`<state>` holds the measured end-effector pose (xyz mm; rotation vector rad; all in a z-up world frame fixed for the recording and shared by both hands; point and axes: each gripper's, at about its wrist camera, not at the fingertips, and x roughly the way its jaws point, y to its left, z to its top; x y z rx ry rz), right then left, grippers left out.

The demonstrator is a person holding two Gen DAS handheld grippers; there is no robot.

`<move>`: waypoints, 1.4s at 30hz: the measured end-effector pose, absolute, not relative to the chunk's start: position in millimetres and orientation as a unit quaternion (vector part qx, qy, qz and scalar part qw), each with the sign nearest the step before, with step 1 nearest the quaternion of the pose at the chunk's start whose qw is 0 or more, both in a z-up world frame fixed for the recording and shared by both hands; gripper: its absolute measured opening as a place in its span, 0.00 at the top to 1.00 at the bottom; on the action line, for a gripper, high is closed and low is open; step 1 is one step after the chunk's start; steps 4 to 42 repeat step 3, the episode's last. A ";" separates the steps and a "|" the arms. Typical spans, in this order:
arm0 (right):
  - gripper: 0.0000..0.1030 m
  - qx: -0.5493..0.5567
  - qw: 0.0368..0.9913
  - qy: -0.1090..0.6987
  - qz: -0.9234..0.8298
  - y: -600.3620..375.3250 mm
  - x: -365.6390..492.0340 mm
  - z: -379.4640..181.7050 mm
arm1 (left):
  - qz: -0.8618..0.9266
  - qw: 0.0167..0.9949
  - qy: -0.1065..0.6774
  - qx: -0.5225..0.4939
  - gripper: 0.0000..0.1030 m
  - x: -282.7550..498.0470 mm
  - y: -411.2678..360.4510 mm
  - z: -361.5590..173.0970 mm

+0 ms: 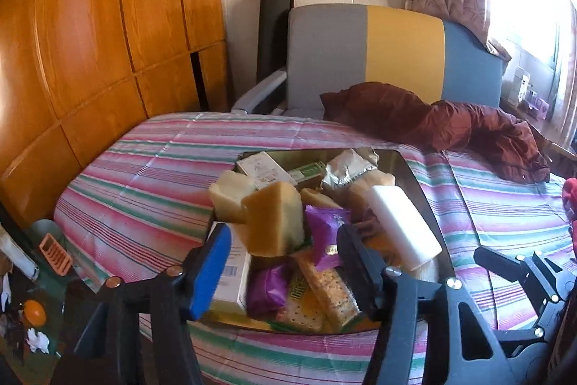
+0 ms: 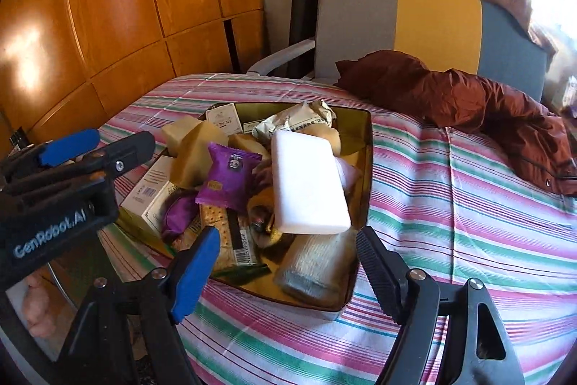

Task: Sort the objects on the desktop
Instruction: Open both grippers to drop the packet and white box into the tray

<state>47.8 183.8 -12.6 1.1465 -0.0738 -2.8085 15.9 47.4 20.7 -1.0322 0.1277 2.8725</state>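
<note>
A dark, gold-lined tray (image 1: pixel 413 172) (image 2: pixel 367 147) sits on the striped table, heaped with items. On top lie a white block (image 1: pixel 400 226) (image 2: pixel 306 183), a tan block (image 1: pixel 274 219), a pale yellow block (image 1: pixel 230 193) and a purple packet (image 1: pixel 326 233) (image 2: pixel 227 179). Cracker packs (image 1: pixel 328 287), white boxes (image 1: pixel 230 276) and a grey wrapped roll (image 2: pixel 313 266) lie lower. My left gripper (image 1: pixel 285 273) (image 2: pixel 104 147) hovers open over the tray's near left side, holding nothing. My right gripper (image 2: pixel 288 273) (image 1: pixel 505 262) stands open before the tray's near edge, empty.
A red-brown jacket (image 1: pixel 450 125) lies on the striped cloth (image 2: pixel 450 204) at the back right. Behind the table stand a grey-yellow-blue chair (image 1: pixel 396 53) and a wooden wardrobe (image 1: pixel 108 24). Small orange things (image 1: pixel 54 255) lie on the floor to the left.
</note>
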 end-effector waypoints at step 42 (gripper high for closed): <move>0.24 0.373 0.044 -0.029 -0.926 190.5 49.9 -11.5 | 0.936 0.047 0.036 -0.346 0.40 13.9 45.1 17.3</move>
